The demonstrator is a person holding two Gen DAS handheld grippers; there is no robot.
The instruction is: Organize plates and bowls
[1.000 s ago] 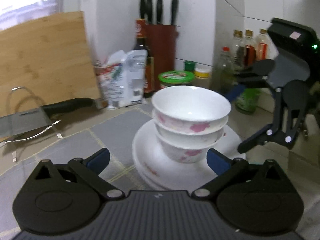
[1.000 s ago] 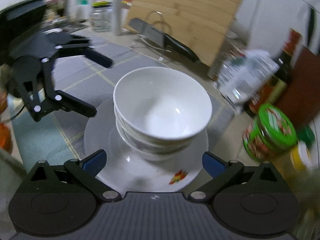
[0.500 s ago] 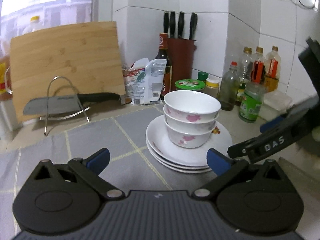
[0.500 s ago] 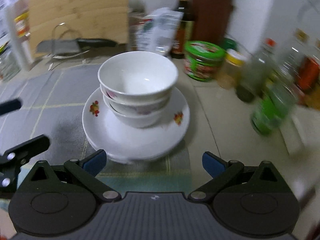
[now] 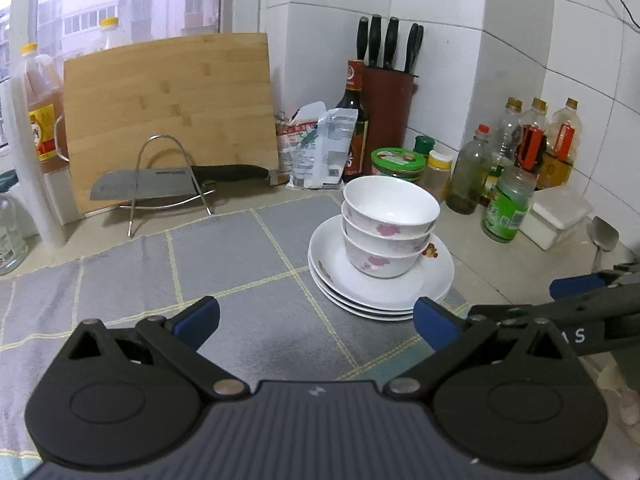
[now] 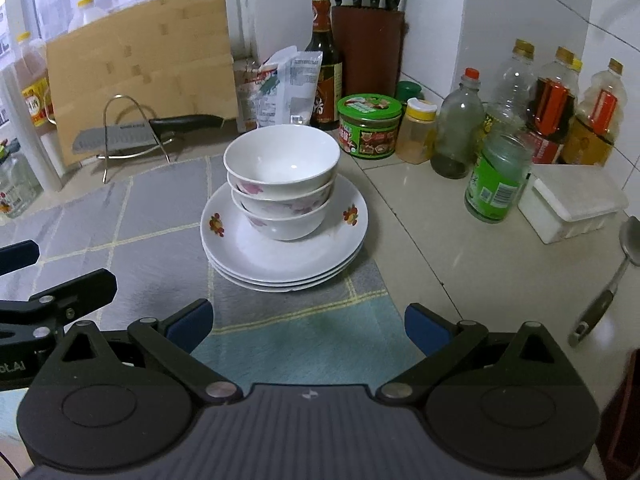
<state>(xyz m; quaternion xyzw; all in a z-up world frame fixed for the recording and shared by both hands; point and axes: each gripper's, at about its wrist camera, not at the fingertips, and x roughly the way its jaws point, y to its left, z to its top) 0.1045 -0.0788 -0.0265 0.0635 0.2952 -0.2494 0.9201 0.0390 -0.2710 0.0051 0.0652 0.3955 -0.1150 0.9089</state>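
Three white bowls with pink flowers (image 5: 386, 224) (image 6: 282, 184) are nested upright on a stack of three white plates (image 5: 432, 280) (image 6: 320, 256) with small flower prints. The stack rests on a grey checked mat (image 5: 224, 256) (image 6: 152, 220). My left gripper (image 5: 316, 320) is open and empty, well short of the stack and to its left. My right gripper (image 6: 308, 322) is open and empty too, in front of the stack. Each gripper's fingers show at the edge of the other's view.
Behind the stack stand a green-lidded jar (image 6: 369, 125), a soy sauce bottle (image 6: 325, 68), a knife block (image 6: 368, 48), foil bags (image 6: 286, 88) and several bottles (image 6: 500, 176). A cleaver on a wire rack (image 5: 160, 186) and a cutting board (image 5: 168, 116) are back left. A white box (image 6: 572, 208) and ladle (image 6: 616, 272) lie right.
Both grippers have drawn back from the stack, which now looks smaller and farther off. The bowls and plates have not moved.
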